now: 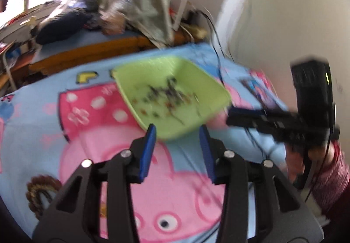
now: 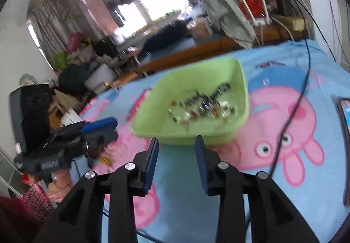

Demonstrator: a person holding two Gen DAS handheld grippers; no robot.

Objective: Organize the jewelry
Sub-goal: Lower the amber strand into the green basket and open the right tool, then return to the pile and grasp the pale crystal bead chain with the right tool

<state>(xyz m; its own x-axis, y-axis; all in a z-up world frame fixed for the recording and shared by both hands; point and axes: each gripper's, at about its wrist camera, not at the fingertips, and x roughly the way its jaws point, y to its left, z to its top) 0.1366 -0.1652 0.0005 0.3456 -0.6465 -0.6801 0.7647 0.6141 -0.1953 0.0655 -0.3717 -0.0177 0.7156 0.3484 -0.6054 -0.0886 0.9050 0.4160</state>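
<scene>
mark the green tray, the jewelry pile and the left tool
green tray (image 2: 218, 68): right wrist view, bare inner wall.
jewelry pile (image 2: 203, 105): right wrist view, middle of the heap.
left tool (image 1: 177, 132): left wrist view, midway between fingertips.

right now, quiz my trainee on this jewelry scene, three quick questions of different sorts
1. True or false: the left gripper holds jewelry.
2. Where does the jewelry lie? A) in the green tray B) on the blanket C) in the right gripper
3. Fill in: a black ____ runs across the blanket, right of the tray.

Key
1. False; its jaws are open, empty.
2. A
3. Cable
</scene>
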